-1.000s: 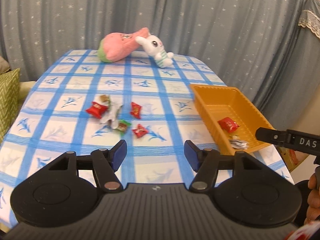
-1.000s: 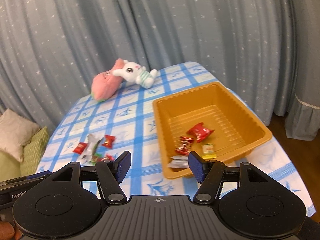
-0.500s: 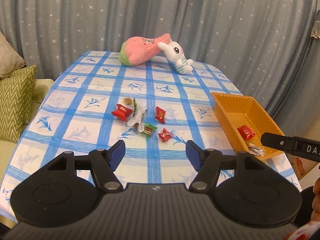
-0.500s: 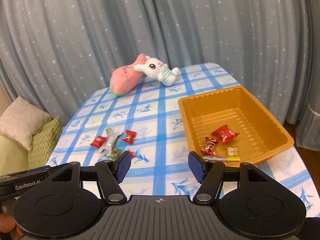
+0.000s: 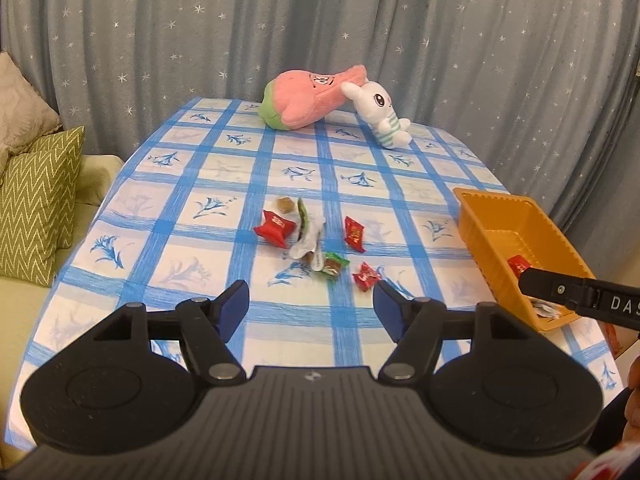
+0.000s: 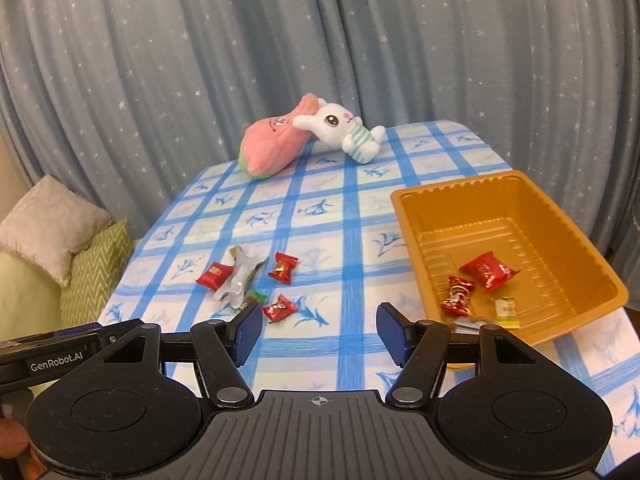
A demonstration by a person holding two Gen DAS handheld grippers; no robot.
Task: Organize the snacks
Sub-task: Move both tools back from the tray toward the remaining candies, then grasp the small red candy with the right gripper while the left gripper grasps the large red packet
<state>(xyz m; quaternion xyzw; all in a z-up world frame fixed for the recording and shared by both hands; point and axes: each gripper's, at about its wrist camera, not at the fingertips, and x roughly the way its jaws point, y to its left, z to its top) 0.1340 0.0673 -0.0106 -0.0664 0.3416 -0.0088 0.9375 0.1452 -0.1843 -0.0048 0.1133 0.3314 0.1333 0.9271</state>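
Observation:
Several wrapped snacks lie loose mid-table: a large red pack (image 5: 274,227), a white wrapper (image 5: 306,240), a red candy (image 5: 355,233), a green candy (image 5: 333,265) and a small red candy (image 5: 366,276). An orange tray (image 6: 560,216) on the right holds a red pack (image 6: 489,271), a red twist candy (image 6: 457,295) and a yellow-white piece (image 6: 505,312). My left gripper (image 5: 311,310) hangs open over the near table, short of the snacks, nothing between its pads. My right gripper (image 6: 318,332) is open too, left of the tray's near corner.
A pink plush (image 5: 310,98) and a white rabbit plush (image 5: 380,116) lie at the table's far edge before a starred grey curtain. Green and beige cushions (image 5: 36,200) sit on a sofa to the left. The blue checked tablecloth (image 5: 224,168) covers the table.
Both grippers have drawn back and shifted left: the snacks, plush toys and tray sit farther right in each view. The left jaws stand slightly wider than a second ago.

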